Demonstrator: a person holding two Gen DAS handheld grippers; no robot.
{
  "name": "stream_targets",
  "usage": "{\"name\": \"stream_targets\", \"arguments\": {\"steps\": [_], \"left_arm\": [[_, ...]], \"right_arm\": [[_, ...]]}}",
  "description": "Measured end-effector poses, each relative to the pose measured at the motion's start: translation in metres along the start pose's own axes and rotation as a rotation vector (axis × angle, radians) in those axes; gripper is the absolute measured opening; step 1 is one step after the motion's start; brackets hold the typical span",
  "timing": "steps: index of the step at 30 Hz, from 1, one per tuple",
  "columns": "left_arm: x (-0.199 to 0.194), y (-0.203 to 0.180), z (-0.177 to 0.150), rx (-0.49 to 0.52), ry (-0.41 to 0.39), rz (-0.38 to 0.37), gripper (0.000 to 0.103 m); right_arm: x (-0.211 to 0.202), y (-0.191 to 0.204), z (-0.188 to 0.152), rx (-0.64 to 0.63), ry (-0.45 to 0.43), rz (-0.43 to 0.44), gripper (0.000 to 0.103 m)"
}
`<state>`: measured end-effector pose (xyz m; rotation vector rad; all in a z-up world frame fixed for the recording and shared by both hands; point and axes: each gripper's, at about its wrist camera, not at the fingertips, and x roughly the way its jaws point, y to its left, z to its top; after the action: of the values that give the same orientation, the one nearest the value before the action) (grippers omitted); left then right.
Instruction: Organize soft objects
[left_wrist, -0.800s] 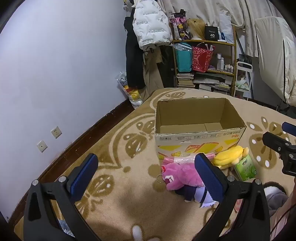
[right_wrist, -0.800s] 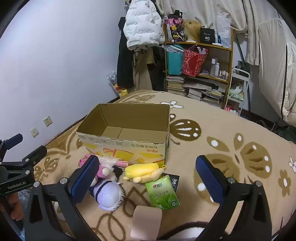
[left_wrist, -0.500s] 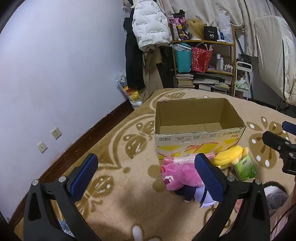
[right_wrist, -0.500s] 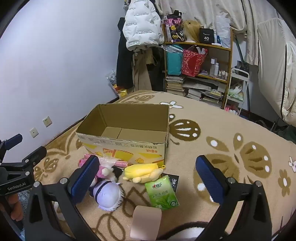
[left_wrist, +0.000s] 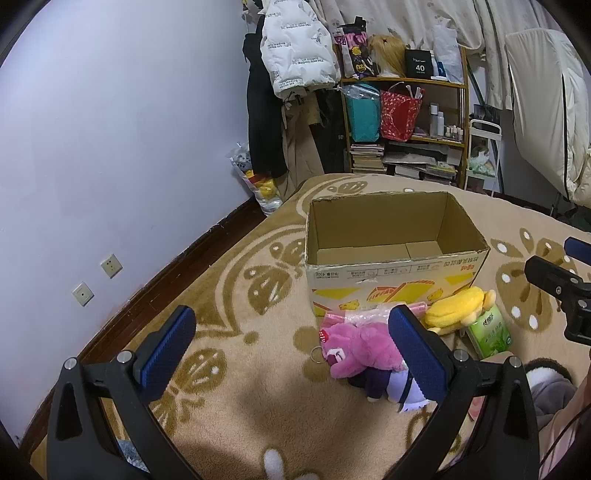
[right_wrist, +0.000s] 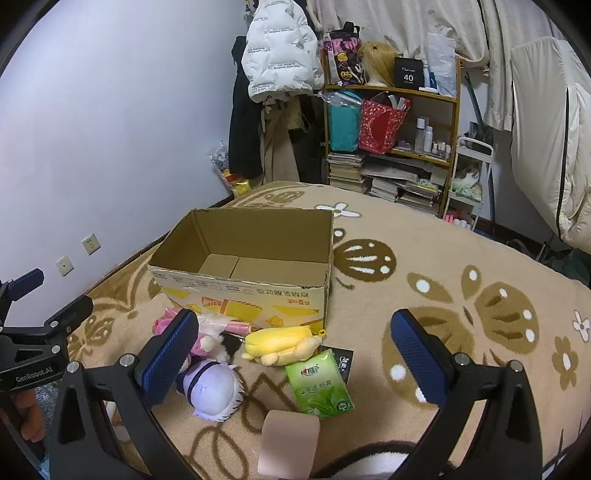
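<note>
An open, empty cardboard box (left_wrist: 391, 273) (right_wrist: 243, 291) stands on the patterned carpet. In front of it lie a pink plush (left_wrist: 360, 345), a yellow plush (left_wrist: 456, 308) (right_wrist: 282, 341), a white-haired doll in a dark outfit (right_wrist: 212, 387) (left_wrist: 384, 382), a pink plastic-wrapped item (right_wrist: 225, 325), a green tissue pack (right_wrist: 319, 384) (left_wrist: 489, 328) and a pale pink pad (right_wrist: 290, 439). My left gripper (left_wrist: 291, 350) is open and empty, above the carpet left of the toys. My right gripper (right_wrist: 295, 354) is open and empty, above the toys.
A wooden shelf (right_wrist: 391, 129) with bags, books and bottles stands behind the box, with hanging coats (right_wrist: 273, 92) to its left. A white cart (right_wrist: 469, 177) is beside the shelf. The wall (left_wrist: 110, 147) with two sockets runs along the left.
</note>
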<state>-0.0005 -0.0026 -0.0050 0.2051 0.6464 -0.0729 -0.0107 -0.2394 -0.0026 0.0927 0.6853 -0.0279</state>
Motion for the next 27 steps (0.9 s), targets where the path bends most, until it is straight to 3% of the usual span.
{"name": "stream_targets", "arguments": {"steps": [27], "left_arm": [[0.0001,-0.0055,0.0,0.021,0.005,-0.007,0.103]], "right_arm": [[0.0013,0.0022,-0.0016,0.0,-0.001,-0.002,0.103]]}}
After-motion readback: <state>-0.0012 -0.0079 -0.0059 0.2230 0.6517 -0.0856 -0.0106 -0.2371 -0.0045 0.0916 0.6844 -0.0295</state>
